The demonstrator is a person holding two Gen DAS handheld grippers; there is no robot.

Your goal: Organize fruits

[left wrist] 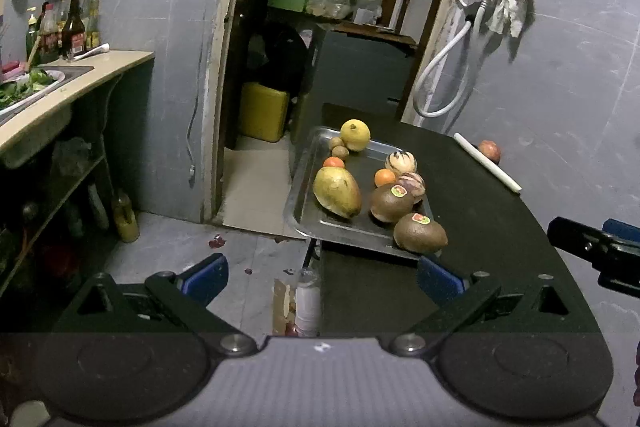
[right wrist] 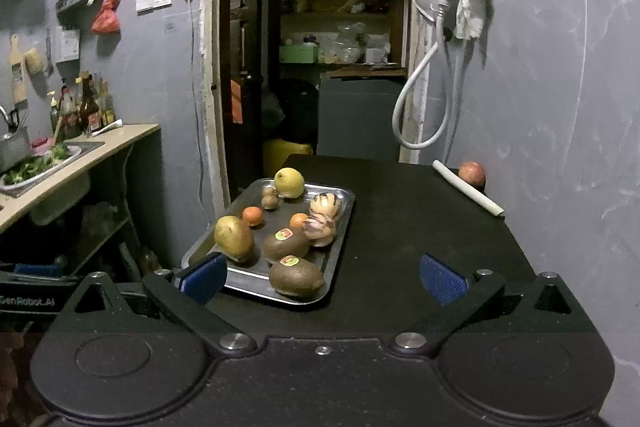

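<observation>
A steel tray [left wrist: 316,183] [right wrist: 344,223] sits at the left edge of a black table [left wrist: 480,227] [right wrist: 420,227]. It holds a yellow-green mango [left wrist: 337,191] [right wrist: 233,238], a lemon [left wrist: 355,135] [right wrist: 289,182], two brown stickered fruits [left wrist: 420,233] [right wrist: 295,276], two small oranges [left wrist: 384,177] [right wrist: 252,215], two striped fruits [left wrist: 401,163] [right wrist: 325,205] and small kiwis [left wrist: 340,151] [right wrist: 270,201]. A red apple [left wrist: 489,149] [right wrist: 472,172] lies apart at the far right by the wall. My left gripper [left wrist: 320,277] is open short of the tray's near edge. My right gripper [right wrist: 323,277] is open over the tray's near corner, empty.
A white roll [left wrist: 488,161] [right wrist: 468,193] lies beside the apple. The other gripper [left wrist: 592,247] shows at the right of the left wrist view. A counter with a sink, greens and bottles [left wrist: 68,27] [right wrist: 84,107] stands to the left. A doorway opens behind the table; a bottle [left wrist: 307,301] stands on the floor.
</observation>
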